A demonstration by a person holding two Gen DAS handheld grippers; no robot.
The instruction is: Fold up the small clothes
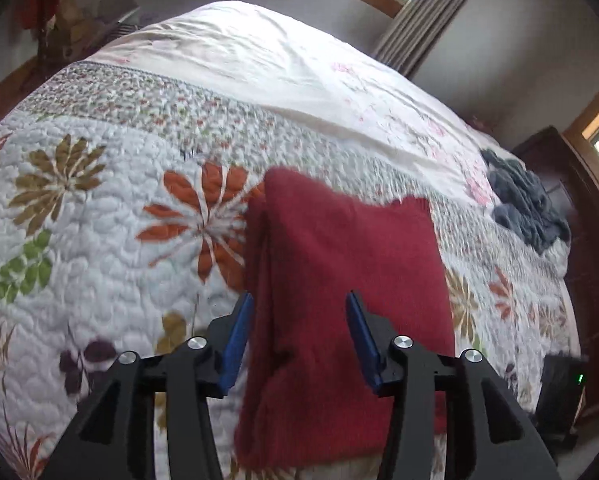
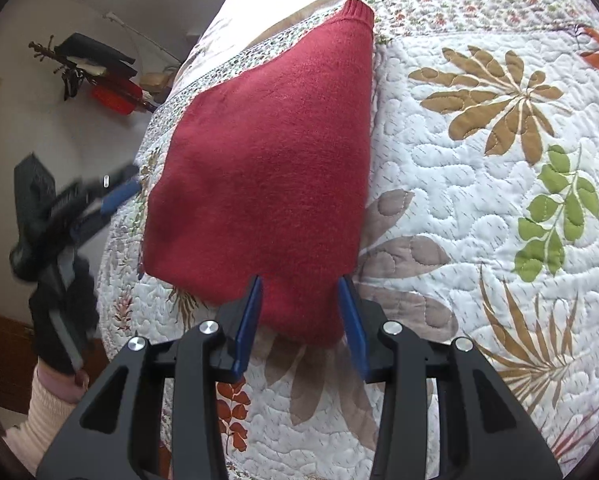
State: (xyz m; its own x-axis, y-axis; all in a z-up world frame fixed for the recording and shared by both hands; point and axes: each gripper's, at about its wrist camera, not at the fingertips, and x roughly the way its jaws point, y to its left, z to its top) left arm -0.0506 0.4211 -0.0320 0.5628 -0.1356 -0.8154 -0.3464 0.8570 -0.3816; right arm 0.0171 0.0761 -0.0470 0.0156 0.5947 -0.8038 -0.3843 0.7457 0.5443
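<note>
A folded dark red knit garment [image 1: 339, 280] lies flat on the floral quilt [image 1: 99, 220] of a bed. My left gripper [image 1: 301, 300] hovers open over its near part, blue pads apart with nothing between them. In the right wrist view the same red garment [image 2: 267, 160] stretches away with a ribbed cuff at its far end. My right gripper [image 2: 301, 284] stands open just above the garment's near edge, its pads straddling the cloth without closing on it. The left gripper [image 2: 115, 196] appears blurred at the left, held by a gloved hand [image 2: 63, 320].
A crumpled dark grey-blue garment [image 1: 527, 204] sits near the bed's right edge. A cream sheet [image 1: 259, 60] covers the far end of the bed. Dark wooden furniture [image 1: 579, 220] stands right of the bed. A wall rack with hanging items [image 2: 95, 72] is beyond the bed.
</note>
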